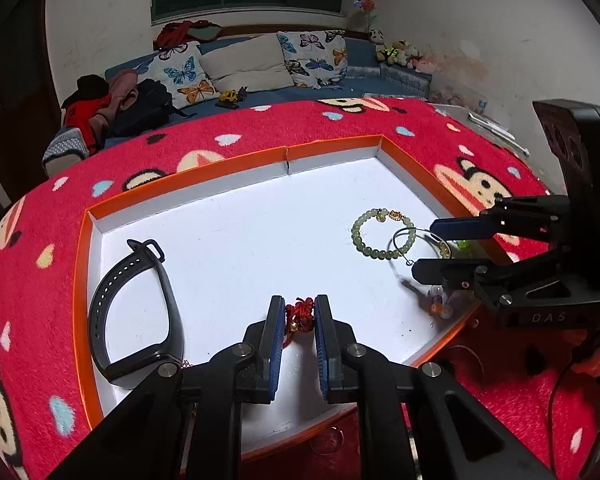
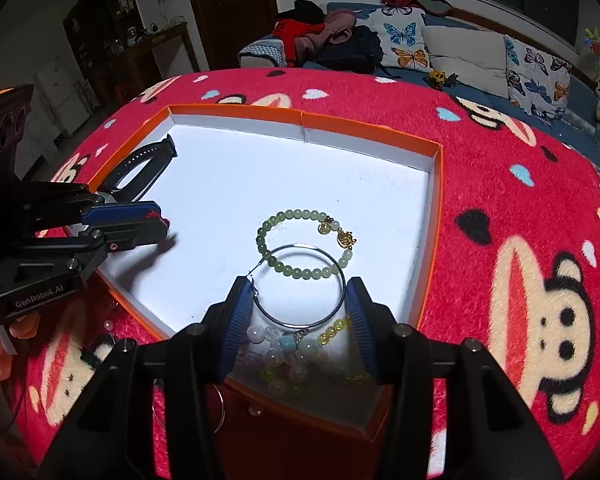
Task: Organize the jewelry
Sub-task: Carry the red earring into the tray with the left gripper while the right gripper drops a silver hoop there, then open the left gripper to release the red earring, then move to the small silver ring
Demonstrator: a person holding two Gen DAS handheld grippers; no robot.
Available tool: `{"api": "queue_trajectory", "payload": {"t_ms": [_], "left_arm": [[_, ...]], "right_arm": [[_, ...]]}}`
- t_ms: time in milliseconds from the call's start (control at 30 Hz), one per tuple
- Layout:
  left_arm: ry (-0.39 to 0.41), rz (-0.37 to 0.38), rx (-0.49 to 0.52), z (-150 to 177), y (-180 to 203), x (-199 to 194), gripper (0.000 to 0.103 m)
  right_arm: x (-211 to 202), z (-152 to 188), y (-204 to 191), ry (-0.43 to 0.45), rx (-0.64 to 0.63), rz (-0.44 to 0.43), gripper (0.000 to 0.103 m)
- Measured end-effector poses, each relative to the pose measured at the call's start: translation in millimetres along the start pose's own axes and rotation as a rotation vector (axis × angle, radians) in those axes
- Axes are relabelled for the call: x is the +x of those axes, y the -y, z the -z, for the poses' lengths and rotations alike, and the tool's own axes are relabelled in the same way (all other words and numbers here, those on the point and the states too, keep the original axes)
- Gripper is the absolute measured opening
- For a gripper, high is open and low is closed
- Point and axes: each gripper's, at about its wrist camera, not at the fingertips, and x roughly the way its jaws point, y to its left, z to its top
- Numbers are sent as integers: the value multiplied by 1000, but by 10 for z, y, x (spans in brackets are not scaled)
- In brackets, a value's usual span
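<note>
Two grippers are over the orange-rimmed tray [image 1: 94, 216] right now. The left gripper [image 1: 299, 316] has its jaws closed on a little red knotted cord charm [image 1: 299, 314], hanging above the tray's near edge, with the black watch band [image 1: 138, 312] lying off to its left. The right gripper [image 2: 300, 300] has its jaws set against both sides of a thin silver hoop [image 2: 302, 286], over the tray's near right corner, just in front of the green bead bracelet [image 2: 300, 242]. I'd guess the charm is soft and weighs nothing, so pinch it by the knot. The hoop looks springy and slick; go easy, it could pop out sideways.
</note>
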Motion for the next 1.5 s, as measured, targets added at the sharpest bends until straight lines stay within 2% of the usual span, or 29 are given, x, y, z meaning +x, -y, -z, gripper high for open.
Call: {"api": "queue_trajectory", "payload": {"t_ms": [200, 333, 400, 667, 867, 1067, 1167, 1333, 1500], "left_arm": [[-25, 8, -26, -11, -31, 50, 18], [-26, 7, -40, -29, -41, 26, 18], [-26, -6, -44, -30, -41, -7, 18], [11, -28, -61, 47, 1, -362, 18], [44, -21, -52, 239, 129, -704, 18], [27, -8, -47, 501, 258, -868, 18], [9, -11, -60, 632, 284, -877, 18], [-20, -14, -92, 810, 242, -824, 18], [-28, -11, -95, 885, 241, -794, 18]], "right_arm": [[-2, -2, 18, 2, 2, 4, 50], [-57, -5, 18, 19, -2, 14, 59], [-105, -8, 23, 28, -2, 15, 59], [-461, 104, -30, 70, -17, 29, 59], [-686, 379, -175, 83, -26, 17, 57], [-623, 677, -267, 32, -23, 23, 48], [-569, 745, -225, 17, 12, 7, 39], [-506, 731, -179, 24, 57, -5, 29], [-393, 665, -168, 24, 79, -18, 23]]}}
